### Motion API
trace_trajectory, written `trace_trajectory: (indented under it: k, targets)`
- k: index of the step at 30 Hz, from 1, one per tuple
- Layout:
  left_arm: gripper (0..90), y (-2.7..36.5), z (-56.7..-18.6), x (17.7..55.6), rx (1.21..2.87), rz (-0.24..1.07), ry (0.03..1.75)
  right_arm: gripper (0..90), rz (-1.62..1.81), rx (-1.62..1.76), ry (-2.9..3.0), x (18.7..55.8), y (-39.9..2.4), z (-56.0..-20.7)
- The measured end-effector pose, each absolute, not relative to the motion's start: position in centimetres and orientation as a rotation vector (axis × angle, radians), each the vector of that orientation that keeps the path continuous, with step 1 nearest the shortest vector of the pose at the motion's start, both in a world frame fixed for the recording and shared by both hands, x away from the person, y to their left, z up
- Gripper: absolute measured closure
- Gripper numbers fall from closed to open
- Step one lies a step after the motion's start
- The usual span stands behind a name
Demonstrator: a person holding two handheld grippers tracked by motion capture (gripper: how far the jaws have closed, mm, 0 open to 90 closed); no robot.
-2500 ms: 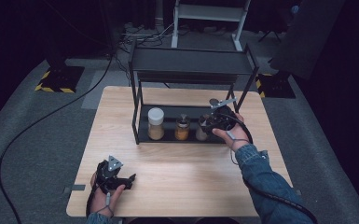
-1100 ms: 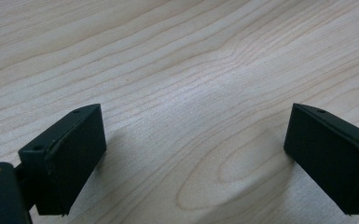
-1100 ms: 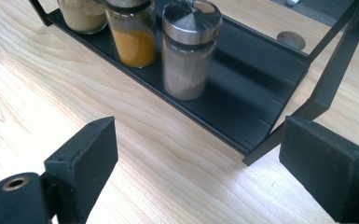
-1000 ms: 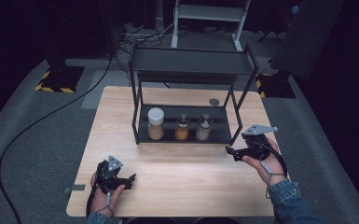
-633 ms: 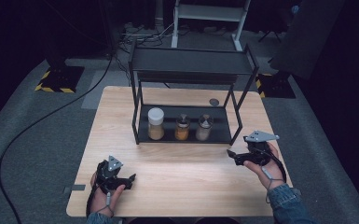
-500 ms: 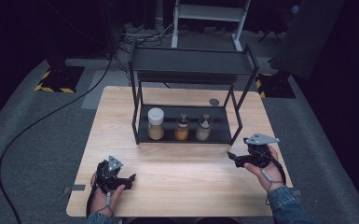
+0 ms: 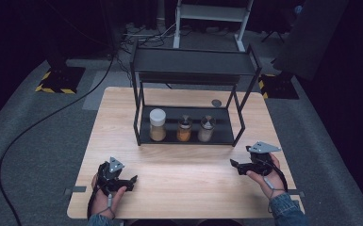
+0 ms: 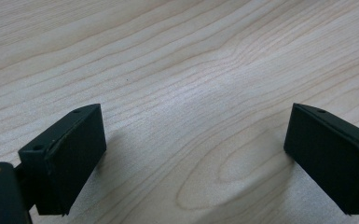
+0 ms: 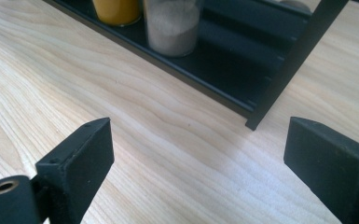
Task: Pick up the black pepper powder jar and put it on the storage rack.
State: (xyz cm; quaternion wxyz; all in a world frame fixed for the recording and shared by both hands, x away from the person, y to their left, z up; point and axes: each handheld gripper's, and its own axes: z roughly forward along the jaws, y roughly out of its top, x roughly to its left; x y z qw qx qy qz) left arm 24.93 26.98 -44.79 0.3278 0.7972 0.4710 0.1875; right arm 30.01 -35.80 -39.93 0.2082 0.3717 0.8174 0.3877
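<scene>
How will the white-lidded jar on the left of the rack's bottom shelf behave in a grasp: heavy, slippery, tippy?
The white-lidded jar looks clear and smooth-walled, so probably slippery and breakable. It is the tallest of the three, so likeliest to tip if pushed high. Its tan fill is only in the lower part, so probably moderate weight, sitting low.

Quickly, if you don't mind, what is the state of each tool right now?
Left tool: open, holding nothing, over bare table.
Right tool: open, holding nothing, near the rack.

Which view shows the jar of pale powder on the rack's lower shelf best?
The high view: the pale jar shows whole, lid included, rightmost of three. The right gripper view gives only its lower body, cropped. The left gripper view faces the table.
</scene>
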Motion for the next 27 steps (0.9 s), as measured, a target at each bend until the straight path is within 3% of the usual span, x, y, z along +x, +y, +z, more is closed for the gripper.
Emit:
trace_trajectory:
  k: [27]
  targets:
    - [5.3,27.0,-44.8,24.9,2.087,0.491,1.233,8.1,1.026,1.053,2.330,28.9,-35.7,-43.0]
